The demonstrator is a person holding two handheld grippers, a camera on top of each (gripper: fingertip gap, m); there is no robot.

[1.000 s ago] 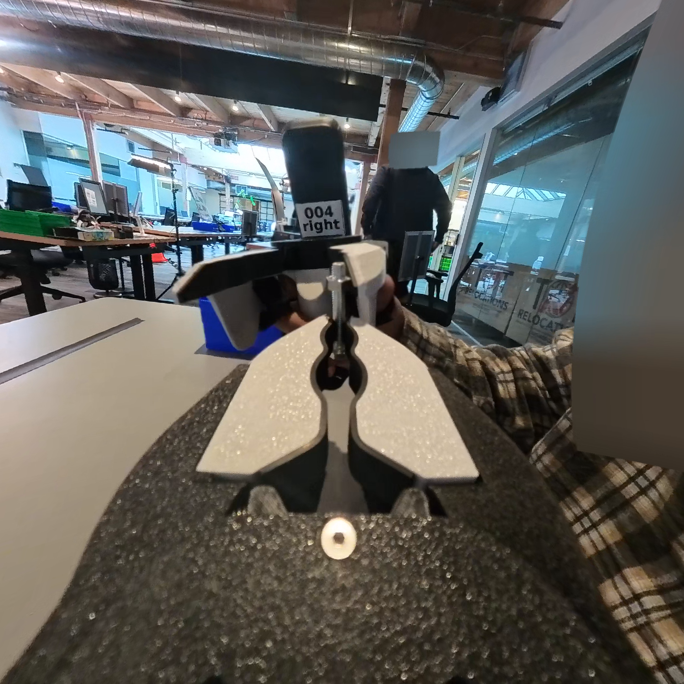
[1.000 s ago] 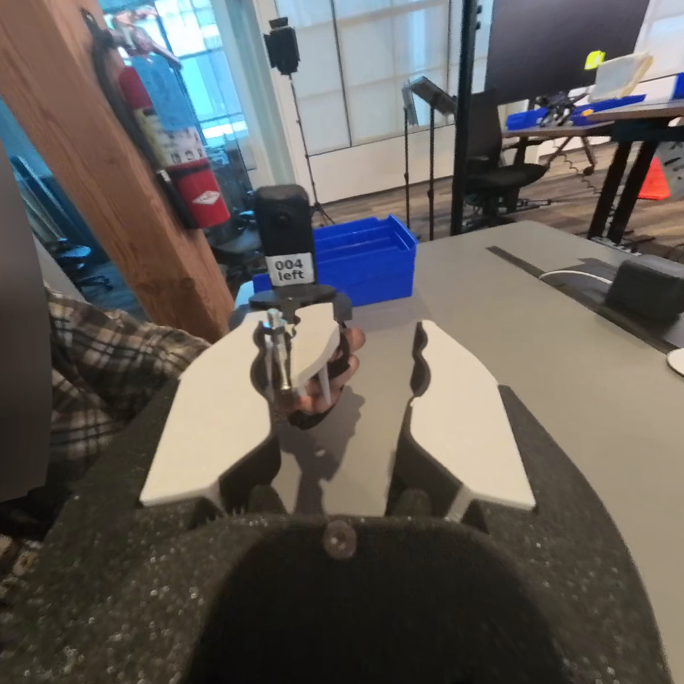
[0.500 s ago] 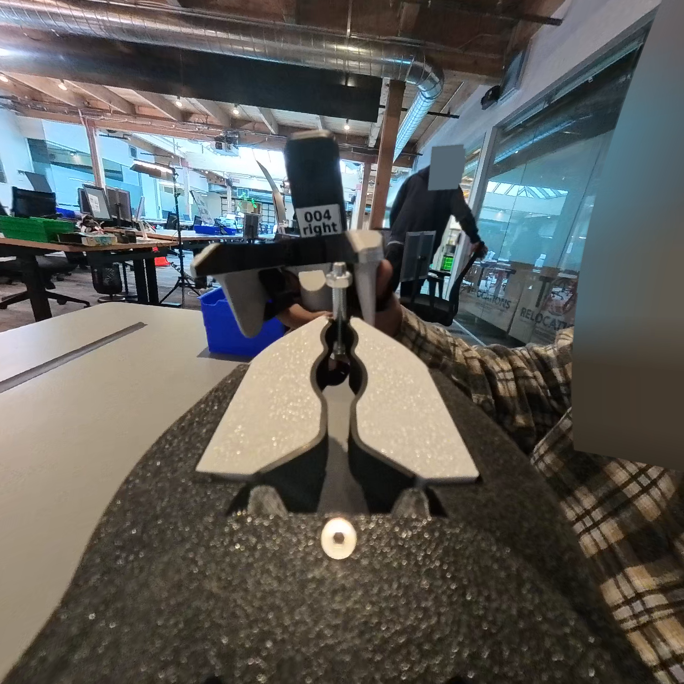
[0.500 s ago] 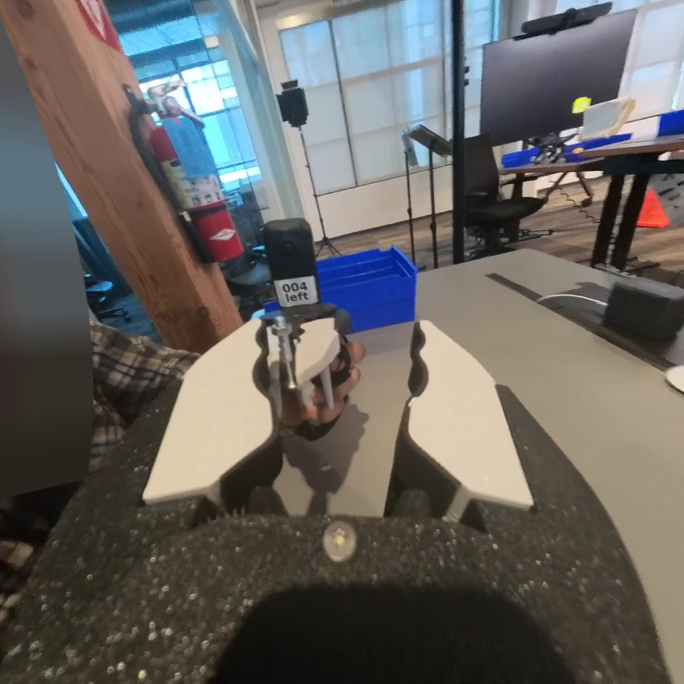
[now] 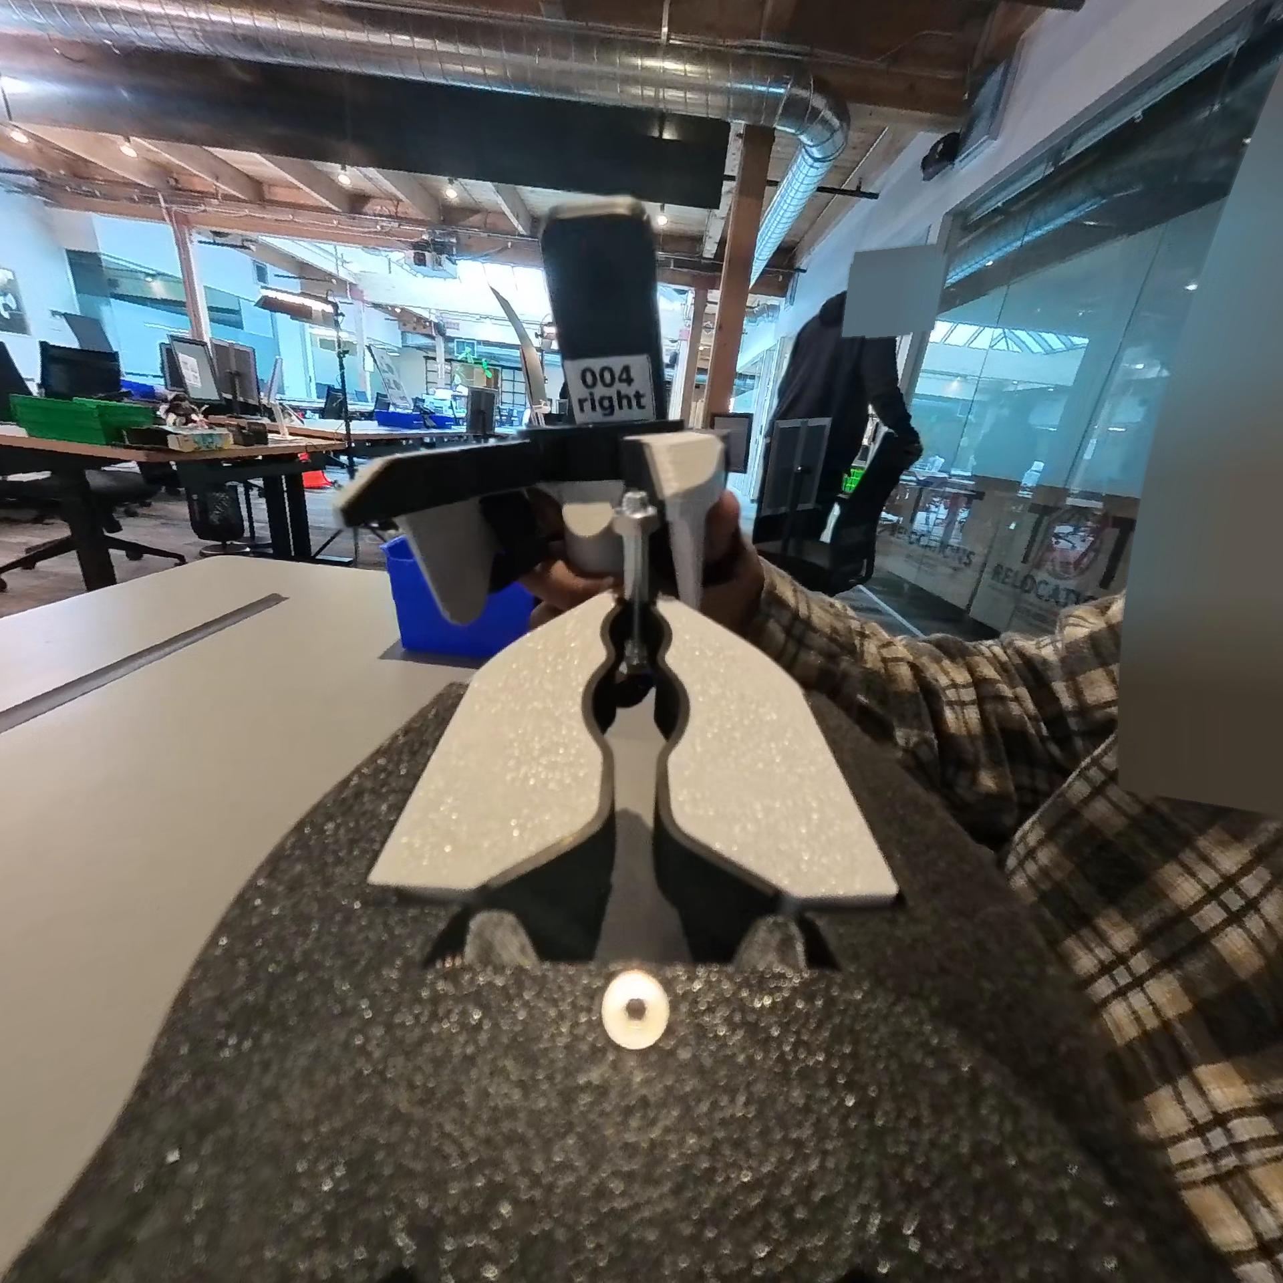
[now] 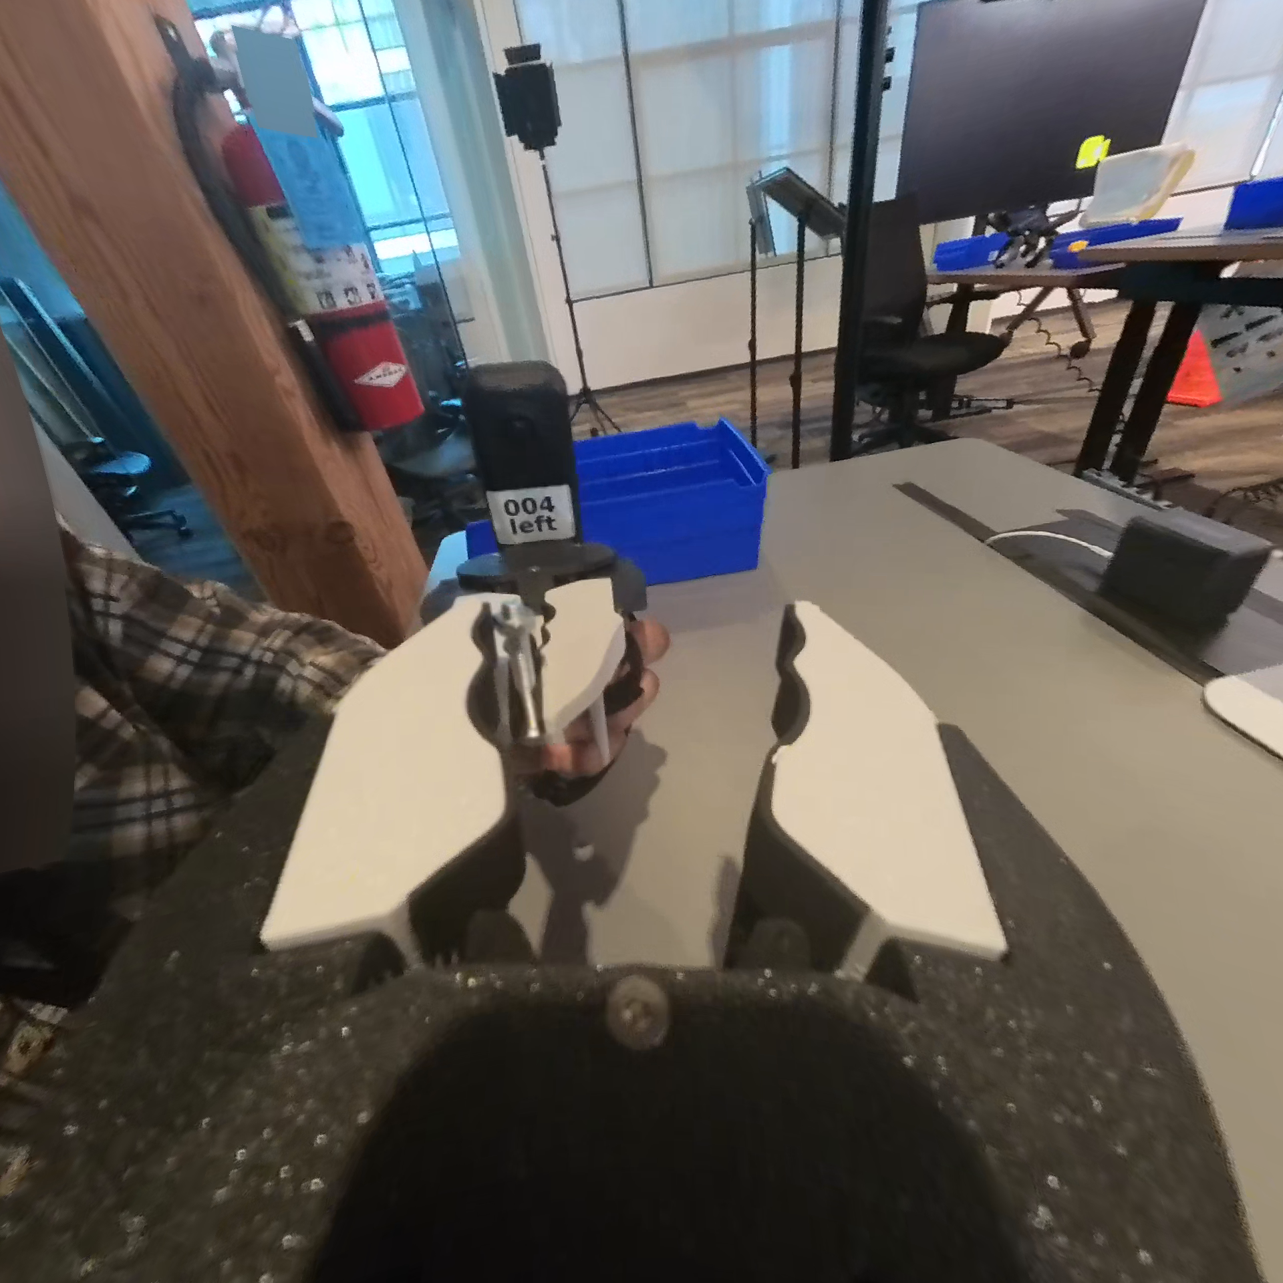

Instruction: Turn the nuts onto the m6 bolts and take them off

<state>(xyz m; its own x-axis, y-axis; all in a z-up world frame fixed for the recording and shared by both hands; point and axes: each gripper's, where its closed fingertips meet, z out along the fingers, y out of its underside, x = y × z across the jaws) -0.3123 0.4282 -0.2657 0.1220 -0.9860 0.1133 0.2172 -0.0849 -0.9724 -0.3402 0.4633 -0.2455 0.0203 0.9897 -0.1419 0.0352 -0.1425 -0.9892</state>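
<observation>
My left gripper (image 5: 637,614) is shut on a silver m6 bolt (image 5: 636,569) and holds it upright above the grey table (image 5: 139,729). The bolt's flanged hex end (image 5: 637,512) points up. My right gripper (image 6: 625,625) is open. The bolt (image 6: 517,670) stands between its fingers, close to the left finger (image 6: 416,694), and the pads do not press on it. The right gripper also shows in the left wrist view (image 5: 566,555), facing me just behind the bolt. The left gripper shows in the right wrist view (image 6: 548,666).
A blue bin (image 6: 666,500) stands on the table behind the grippers. A black box (image 6: 1180,576) with a white cable lies at the right. A wooden post (image 6: 173,312) carries a red fire extinguisher (image 6: 361,361). A person (image 5: 840,416) stands in the background. My hands' fingertips stand some 4 centimeters from each other.
My left gripper keeps its hold on the bolt. The right gripper stays open by the bolt's top and has tilted a little upward. The person behind has walked to the right.
</observation>
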